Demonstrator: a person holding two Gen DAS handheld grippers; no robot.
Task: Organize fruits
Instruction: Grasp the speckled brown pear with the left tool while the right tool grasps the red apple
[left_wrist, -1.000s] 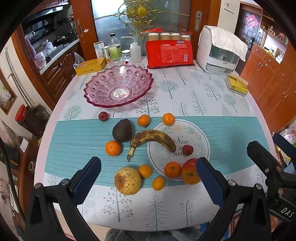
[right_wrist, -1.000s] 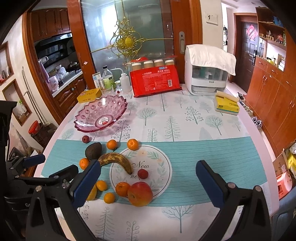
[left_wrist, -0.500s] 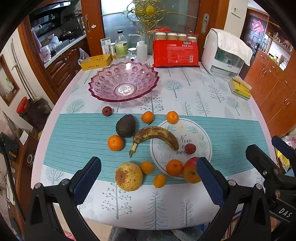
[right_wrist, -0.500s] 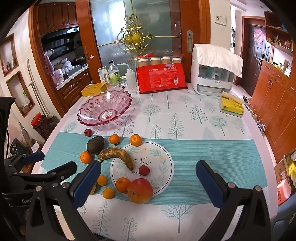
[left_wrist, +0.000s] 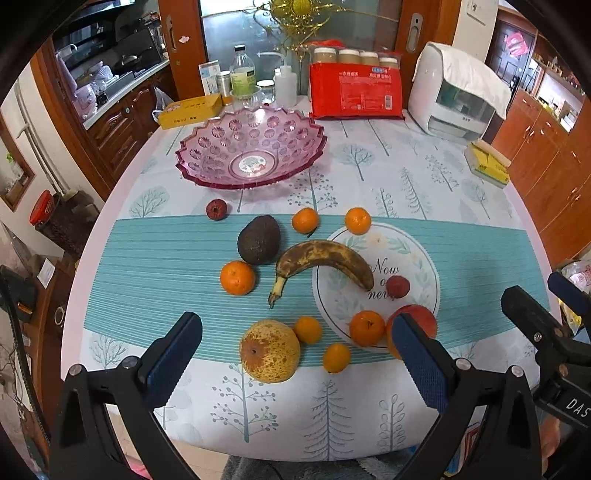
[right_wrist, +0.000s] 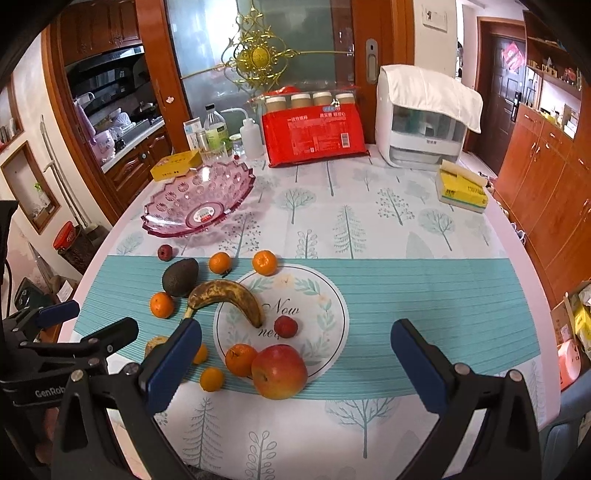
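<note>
Left gripper (left_wrist: 295, 363) and right gripper (right_wrist: 295, 363): jaws spread wide, empty, above near table edge, presumably staged for first pick. Fruits loose on tablecloth (left_wrist: 406, 177) before empty pink bowl (left_wrist: 207, 171). Pear (left_wrist: 269, 350): clear in left view; mostly hidden in right.

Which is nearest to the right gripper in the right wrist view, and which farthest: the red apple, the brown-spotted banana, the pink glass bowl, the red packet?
From the right gripper:
1. Red apple, just ahead, between the fingers.
2. Brown-spotted banana, ahead left, mid-table.
3. Pink glass bowl, far left.
4. Red packet, at the table's back edge.
</note>
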